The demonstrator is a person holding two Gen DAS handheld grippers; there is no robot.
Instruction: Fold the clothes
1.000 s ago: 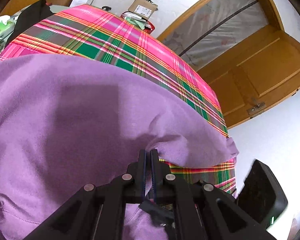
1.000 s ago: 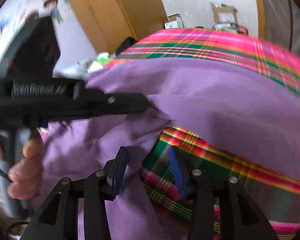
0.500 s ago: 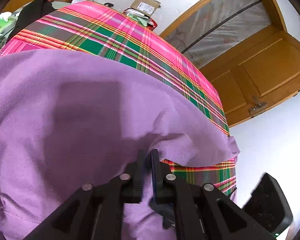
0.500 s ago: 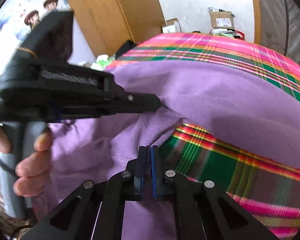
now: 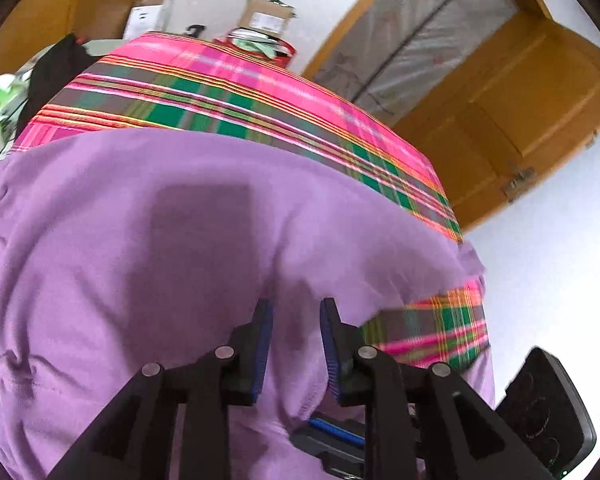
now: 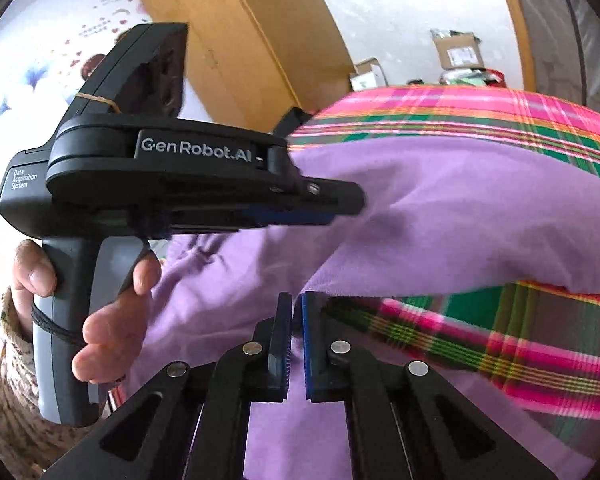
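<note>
White walls and wooden doors (image 5: 512,112) frame a counter covered with a bright pink, green and orange plaid cloth (image 5: 228,96). Cardboard boxes (image 5: 266,16) and a dark bundle (image 5: 56,68) sit at the far end of the counter.

Spread across the near part of the plaid cloth lies a purple garment (image 5: 148,248), with one edge folded back so a strip of plaid shows at the near right.

Seen from its own camera, the left gripper (image 5: 296,312) hangs over the garment with its blue-padded fingers (image 5: 263,344) parting. Purple fabric shows in the gap between them, but the pads are not pressing on it. From the right camera, the same gripper appears side-on at the left, its tip touching the garment, and a hand (image 6: 112,304) wraps its grey handle.

Lower and nearer, the right gripper (image 6: 296,304) has its fingers (image 6: 281,340) drawn almost together at the garment's folded edge. A sliver of purple fabric sits pinched between the pads.
</note>
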